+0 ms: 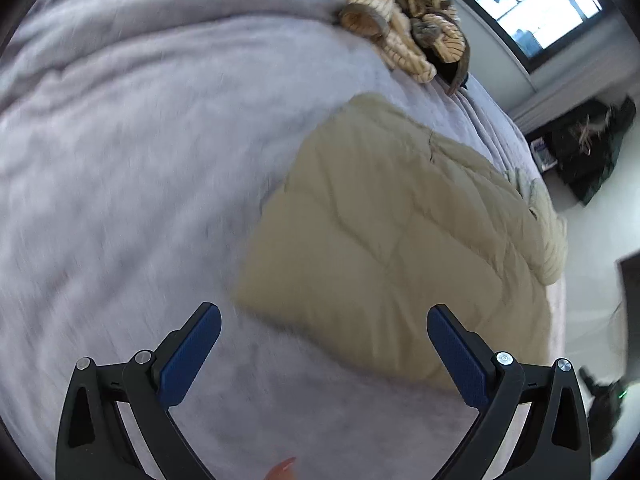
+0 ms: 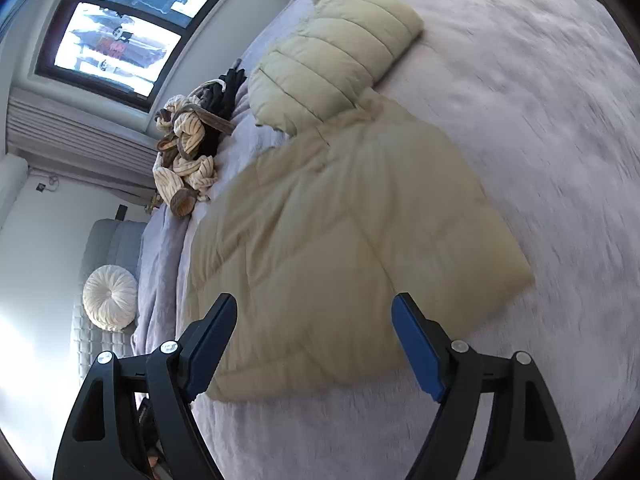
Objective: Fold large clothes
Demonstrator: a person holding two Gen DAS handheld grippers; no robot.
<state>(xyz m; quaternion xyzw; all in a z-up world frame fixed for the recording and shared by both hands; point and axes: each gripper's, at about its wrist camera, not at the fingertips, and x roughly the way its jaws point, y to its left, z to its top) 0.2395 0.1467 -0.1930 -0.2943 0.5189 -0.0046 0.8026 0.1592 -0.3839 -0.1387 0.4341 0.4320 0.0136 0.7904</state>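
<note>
Folded beige jacket (image 2: 344, 240) on bed (image 2: 540, 120); edges blurred. Left gripper (image 1: 324, 340), right gripper (image 2: 314, 328): jaws wide apart, holding nothing.

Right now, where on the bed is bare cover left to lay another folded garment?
The lavender bed cover lies bare on the side of the beige puffer jacket away from the window, and in front of the left tongs. It is crowded by the window edge: the striped clothes pile lies beside the jacket's hood.

Right gripper (image 2: 312, 344) held wide open above near edge of beige puffer jacket (image 2: 344, 232), spread on lilac blanket (image 2: 540, 140); striped clothes pile (image 2: 188, 160) far left.
</note>
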